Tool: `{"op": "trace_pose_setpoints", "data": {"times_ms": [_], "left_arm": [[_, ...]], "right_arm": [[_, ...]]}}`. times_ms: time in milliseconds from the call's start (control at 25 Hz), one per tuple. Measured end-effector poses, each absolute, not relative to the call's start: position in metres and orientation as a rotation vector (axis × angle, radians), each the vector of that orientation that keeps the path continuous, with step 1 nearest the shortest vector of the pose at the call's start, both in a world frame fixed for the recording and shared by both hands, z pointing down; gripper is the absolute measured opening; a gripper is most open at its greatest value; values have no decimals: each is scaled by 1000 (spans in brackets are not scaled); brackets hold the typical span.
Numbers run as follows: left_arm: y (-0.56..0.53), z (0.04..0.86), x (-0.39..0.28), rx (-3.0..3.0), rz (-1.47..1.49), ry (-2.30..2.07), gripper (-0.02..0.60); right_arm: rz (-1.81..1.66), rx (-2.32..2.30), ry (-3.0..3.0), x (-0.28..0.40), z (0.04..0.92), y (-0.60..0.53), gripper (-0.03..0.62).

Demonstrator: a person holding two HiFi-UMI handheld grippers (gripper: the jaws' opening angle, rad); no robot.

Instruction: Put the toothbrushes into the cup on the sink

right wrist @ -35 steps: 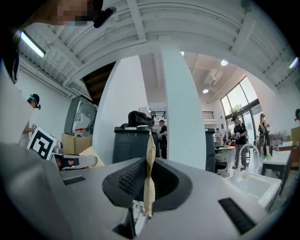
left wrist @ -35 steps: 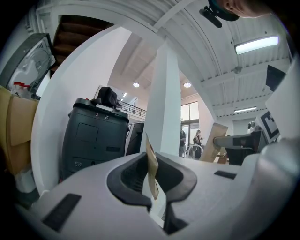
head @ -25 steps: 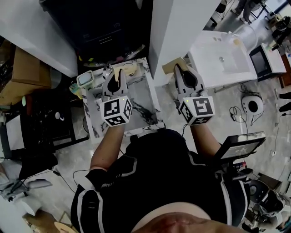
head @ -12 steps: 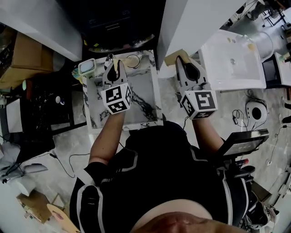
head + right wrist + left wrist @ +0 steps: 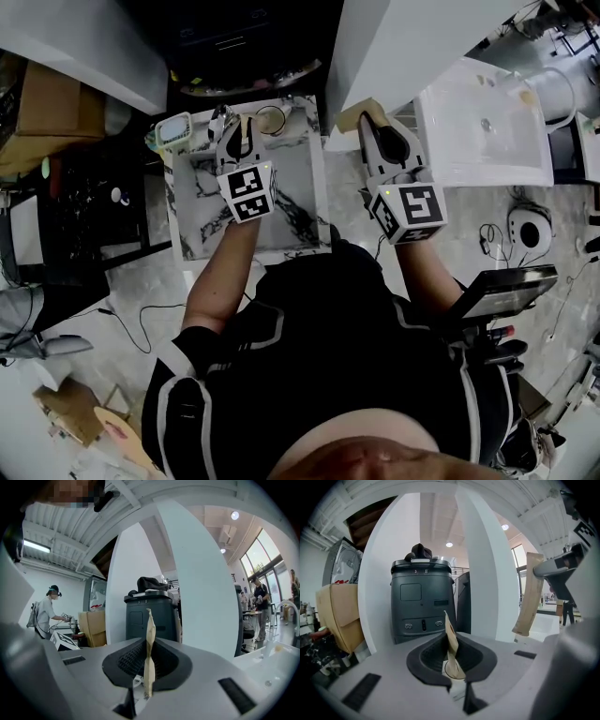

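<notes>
My left gripper [image 5: 238, 133] is shut on a tan paper-wrapped toothbrush [image 5: 451, 644] that stands upright between its jaws. It hovers over the marble-topped stand [image 5: 291, 211], just left of a small round cup [image 5: 273, 119] at the stand's far edge. My right gripper [image 5: 385, 129] is shut on a second tan wrapped toothbrush [image 5: 149, 644], off the stand's right side beside a white pillar [image 5: 394, 42]. The left gripper view shows that second packet [image 5: 529, 597] hanging from the right gripper. A white sink [image 5: 478, 122] lies further right.
A teal-rimmed container [image 5: 175, 133] sits at the stand's far left corner. A dark grey machine [image 5: 423, 599] stands behind the stand between white pillars. Cardboard boxes [image 5: 52, 131] are at the left, cables and devices on the floor at the right. A person [image 5: 47, 613] works in the distance.
Both grippers have shifted toward the far edge of the stand, the left one more, sinking closer to the cup. Their jaws have stayed shut on the packets.
</notes>
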State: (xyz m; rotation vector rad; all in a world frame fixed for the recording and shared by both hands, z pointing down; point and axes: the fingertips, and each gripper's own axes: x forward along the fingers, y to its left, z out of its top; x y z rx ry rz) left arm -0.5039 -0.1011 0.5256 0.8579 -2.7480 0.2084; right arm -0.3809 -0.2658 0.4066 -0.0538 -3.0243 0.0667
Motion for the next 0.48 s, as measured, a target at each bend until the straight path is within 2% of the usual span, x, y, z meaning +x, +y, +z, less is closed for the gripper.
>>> {"op": "trace_pose_setpoints", "data": {"times_ms": [480], "left_arm": [[-106,558,-504,810,264,-2708,36]], "right_arm": [[107,-109,-3004,-383,422,-265,43]]}}
